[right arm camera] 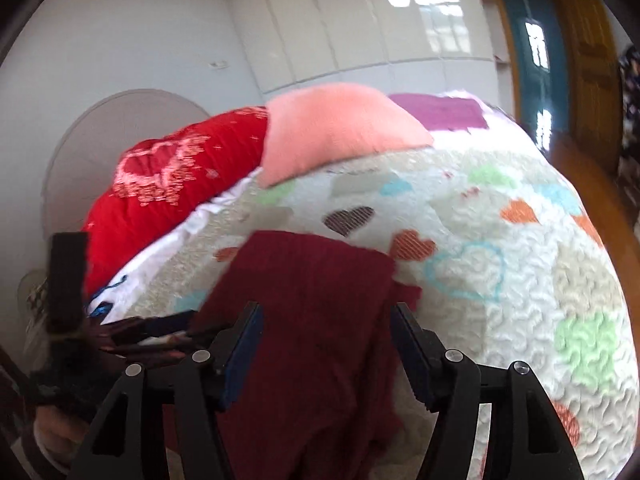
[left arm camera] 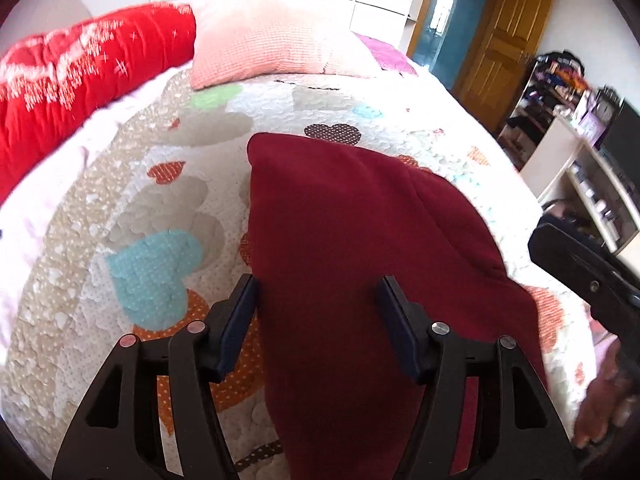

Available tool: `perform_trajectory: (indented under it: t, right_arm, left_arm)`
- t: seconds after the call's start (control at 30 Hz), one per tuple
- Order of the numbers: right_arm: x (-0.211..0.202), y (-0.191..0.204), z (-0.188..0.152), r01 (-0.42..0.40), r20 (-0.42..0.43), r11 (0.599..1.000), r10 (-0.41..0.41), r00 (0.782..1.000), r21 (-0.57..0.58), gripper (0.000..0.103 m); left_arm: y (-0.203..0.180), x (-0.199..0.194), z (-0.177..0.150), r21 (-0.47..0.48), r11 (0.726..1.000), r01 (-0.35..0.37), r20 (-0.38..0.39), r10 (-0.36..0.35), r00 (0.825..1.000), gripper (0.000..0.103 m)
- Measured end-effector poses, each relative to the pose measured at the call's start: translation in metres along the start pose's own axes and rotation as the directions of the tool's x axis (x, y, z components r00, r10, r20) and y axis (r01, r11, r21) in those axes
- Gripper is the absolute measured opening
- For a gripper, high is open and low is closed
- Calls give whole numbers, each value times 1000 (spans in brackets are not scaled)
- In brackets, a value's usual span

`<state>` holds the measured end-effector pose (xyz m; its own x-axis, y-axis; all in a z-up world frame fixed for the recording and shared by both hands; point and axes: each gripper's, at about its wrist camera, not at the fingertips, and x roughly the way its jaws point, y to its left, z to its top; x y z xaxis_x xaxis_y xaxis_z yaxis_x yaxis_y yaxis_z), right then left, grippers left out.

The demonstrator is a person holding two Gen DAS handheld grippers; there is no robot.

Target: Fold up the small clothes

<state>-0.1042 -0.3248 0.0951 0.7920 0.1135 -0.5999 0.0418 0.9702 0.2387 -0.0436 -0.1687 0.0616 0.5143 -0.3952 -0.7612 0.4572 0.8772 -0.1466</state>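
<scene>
On the heart-print quilt [left arm camera: 168,208], in the left wrist view, the maroon garment [left arm camera: 340,220] lies doubled over from six toward twelve o'clock; the left gripper [left arm camera: 316,292] stands open over it, gripping nothing. In the right wrist view, the right gripper [right arm camera: 326,320] likewise gapes above the cloth, so one fold looks done, more probably left.

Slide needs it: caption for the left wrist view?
Open left gripper above folded maroon garment on heart-patterned quilt.
</scene>
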Motion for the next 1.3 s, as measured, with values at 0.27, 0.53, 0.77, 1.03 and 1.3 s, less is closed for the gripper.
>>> perform_trajectory:
  t: [0.27, 0.53, 0.77, 1.03, 1.3]
  right_arm:
    - [48, -5, -40, 100, -163, 994, -106, 981, -46, 43]
    - [33, -6, -40, 64, -140, 998, -62, 988, 8, 44]
    - [-2, 7, -38, 96, -78, 995, -95, 992, 6, 49]
    - [-22, 22, -38, 124, -52, 992, -124, 991, -18, 56]
    - [-36, 36, -41, 119, -38, 992, -120, 992, -41, 58]
  left_arm:
    - [-1, 0, -4, -5, 1000, -23, 27, 23, 999, 65]
    - [-12, -22, -11, 23, 995, -94, 87, 91, 992, 65]
    - [-10, -46, -16, 5, 992, -123, 139, 122, 983, 65]
    - [-12, -74, -28, -7, 991, -137, 188, 136, 973, 65]
    - [-16, -97, -39, -13, 989, -146, 237, 145, 961, 65]
